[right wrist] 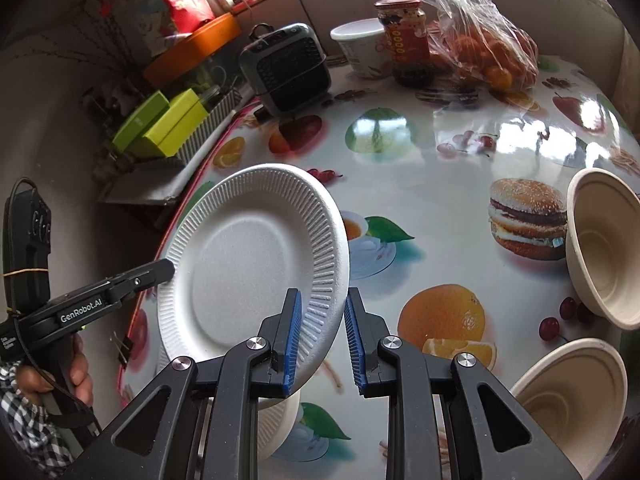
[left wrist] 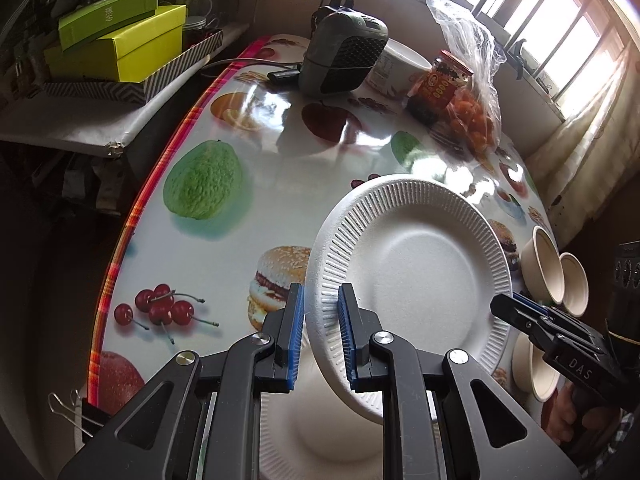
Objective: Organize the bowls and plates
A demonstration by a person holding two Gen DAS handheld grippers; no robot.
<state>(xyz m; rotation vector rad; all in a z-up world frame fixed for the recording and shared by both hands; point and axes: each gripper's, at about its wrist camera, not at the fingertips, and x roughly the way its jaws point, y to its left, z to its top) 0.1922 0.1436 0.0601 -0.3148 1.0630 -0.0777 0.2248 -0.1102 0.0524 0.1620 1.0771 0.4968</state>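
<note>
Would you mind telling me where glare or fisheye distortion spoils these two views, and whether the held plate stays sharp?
Left wrist view: the windows are blown out, glare streaks the glossy tablecloth, and the table edge bows; the white plate is sharp. Right wrist view: bright window reflections wash out the tablecloth at upper right, the corners go dark, and the plate stays sharp.

white ribbed plate (left wrist: 420, 264), beige bowls (right wrist: 604, 248), fruit-print tablecloth (left wrist: 224, 152)
</note>
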